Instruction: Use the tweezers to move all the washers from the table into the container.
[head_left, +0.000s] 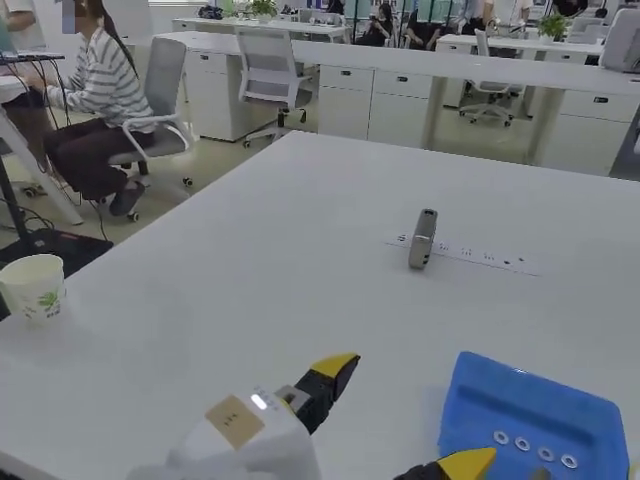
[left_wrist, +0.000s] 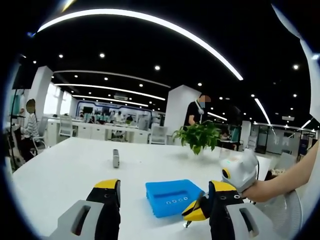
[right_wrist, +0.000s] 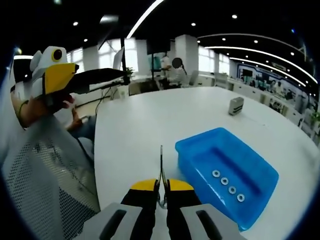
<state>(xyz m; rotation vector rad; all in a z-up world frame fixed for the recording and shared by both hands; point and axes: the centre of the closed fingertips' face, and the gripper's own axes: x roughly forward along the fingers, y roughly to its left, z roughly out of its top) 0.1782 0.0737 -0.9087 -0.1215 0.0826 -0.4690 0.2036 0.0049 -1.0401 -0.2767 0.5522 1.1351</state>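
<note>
A blue container (head_left: 530, 405) sits at the near right of the white table (head_left: 250, 260), with several washers (head_left: 532, 447) in a row inside it. My left gripper (head_left: 400, 415) hovers just left of it, open, with nothing between its jaws; in its own view the container (left_wrist: 172, 196) lies ahead between the open jaws of the left gripper (left_wrist: 165, 186). My right gripper (right_wrist: 161, 185) is shut on thin metal tweezers (right_wrist: 161, 162), which point forward over bare table to the left of the container (right_wrist: 227, 172) and its washers (right_wrist: 228, 185). The right gripper (left_wrist: 192, 211) also shows beside the left one.
A paper cup (head_left: 33, 287) stands at the table's left edge. A small grey device (head_left: 423, 238) sits on a flat strip mid-table. A potted plant (left_wrist: 199, 136) stands farther back. A person sits on an office chair (head_left: 150, 120) beyond the left edge.
</note>
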